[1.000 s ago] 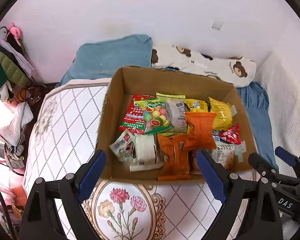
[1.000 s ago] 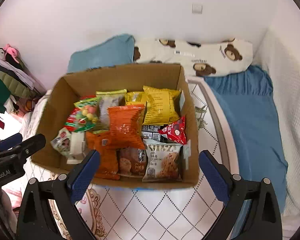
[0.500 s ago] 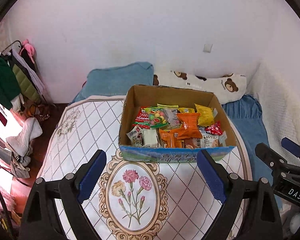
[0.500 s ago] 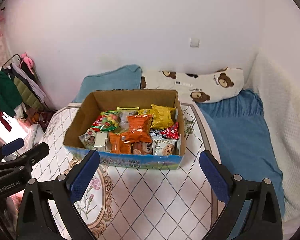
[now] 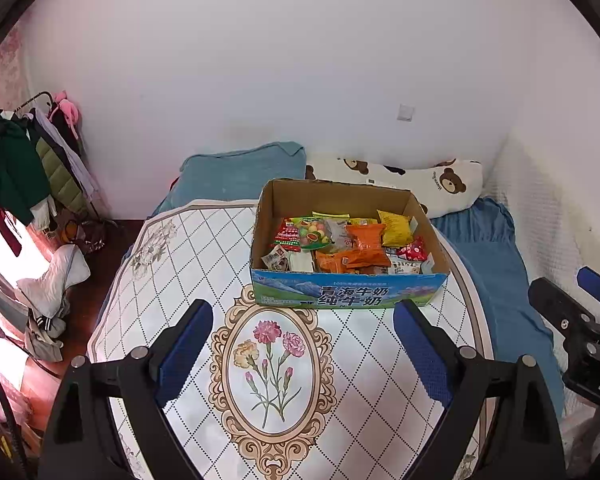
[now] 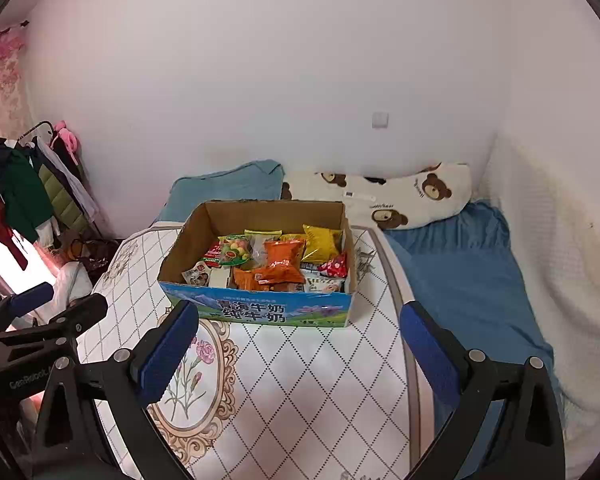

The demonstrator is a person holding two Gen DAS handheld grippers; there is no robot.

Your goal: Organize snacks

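Observation:
A cardboard box (image 5: 348, 295) with a blue printed front stands on the round patterned table (image 5: 180, 264). It holds several snack packets: an orange bag (image 5: 366, 240), a yellow bag (image 5: 396, 228), a green candy bag (image 5: 312, 234). The box also shows in the right wrist view (image 6: 260, 310). My left gripper (image 5: 304, 344) is open and empty, held above the table well in front of the box. My right gripper (image 6: 300, 344) is open and empty, also in front of the box. Each gripper shows at the edge of the other's view.
The table stands beside a bed with a blue sheet (image 6: 460, 280), a blue pillow (image 5: 240, 172) and a bear-print pillow (image 6: 400, 196) against the white wall. A clothes rack (image 5: 24, 168) and a floor pile of clothes (image 5: 52, 280) are at the left.
Both grippers have pulled back and up from just over the box. The box now looks smaller and farther, with its blue front face in view. Both stay open and empty.

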